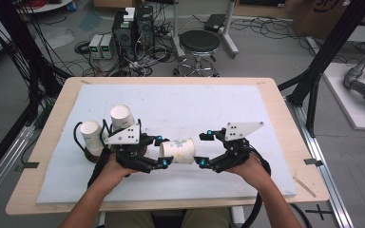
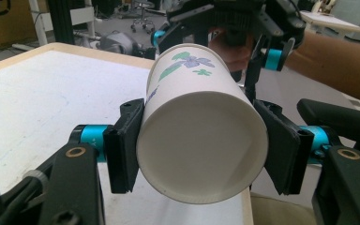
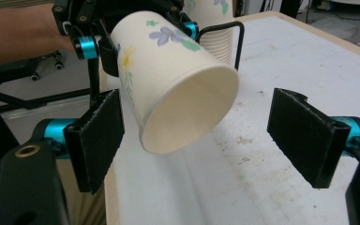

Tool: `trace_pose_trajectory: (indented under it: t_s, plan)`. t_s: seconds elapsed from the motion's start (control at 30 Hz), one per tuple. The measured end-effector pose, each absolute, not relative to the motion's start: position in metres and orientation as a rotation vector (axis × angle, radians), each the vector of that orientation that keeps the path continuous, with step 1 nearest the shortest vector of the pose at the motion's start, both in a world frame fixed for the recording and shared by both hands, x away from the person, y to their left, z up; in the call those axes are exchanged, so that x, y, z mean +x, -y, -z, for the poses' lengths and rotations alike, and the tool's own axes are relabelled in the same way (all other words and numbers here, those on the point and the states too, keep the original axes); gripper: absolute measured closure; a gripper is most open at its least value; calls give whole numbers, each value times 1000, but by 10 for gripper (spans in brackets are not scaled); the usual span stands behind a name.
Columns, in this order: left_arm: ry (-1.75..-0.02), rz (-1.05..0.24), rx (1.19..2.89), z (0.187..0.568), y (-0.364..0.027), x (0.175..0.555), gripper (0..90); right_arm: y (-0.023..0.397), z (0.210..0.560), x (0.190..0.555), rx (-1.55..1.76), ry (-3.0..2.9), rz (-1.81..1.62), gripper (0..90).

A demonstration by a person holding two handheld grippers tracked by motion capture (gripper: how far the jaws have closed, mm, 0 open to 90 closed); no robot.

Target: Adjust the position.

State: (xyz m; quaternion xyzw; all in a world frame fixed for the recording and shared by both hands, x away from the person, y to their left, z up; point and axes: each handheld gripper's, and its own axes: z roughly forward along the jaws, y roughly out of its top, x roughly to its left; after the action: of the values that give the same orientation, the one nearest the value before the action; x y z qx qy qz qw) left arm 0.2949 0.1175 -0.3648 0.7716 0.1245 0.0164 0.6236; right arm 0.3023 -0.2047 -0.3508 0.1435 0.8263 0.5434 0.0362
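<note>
The left claw (image 2: 201, 154) clamps the paper cup (image 2: 201, 136) near its base. The right claw (image 3: 213, 140) stands wide open around the rim; centre both pads on the wall before closing gently

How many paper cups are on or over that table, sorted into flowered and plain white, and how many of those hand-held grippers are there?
Flowered paper cup: 1, held sideways by the left hand-held gripper
Plain white upside-down cup tops: 2, each seemingly topping a stack in a black wire holder; cups beneath cannot be counted
Hand-held grippers: 2, the right hand-held gripper open beside the flowered cup
Total: 5
</note>
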Motion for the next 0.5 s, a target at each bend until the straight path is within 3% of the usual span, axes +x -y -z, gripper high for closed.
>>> trace_pose_trajectory:
  t_s: [0.5]
  plan:
    - [-219, 6, 1765, 366, -111, 293, 374, 197, 370, 301, 384, -2624, -1742, 196]
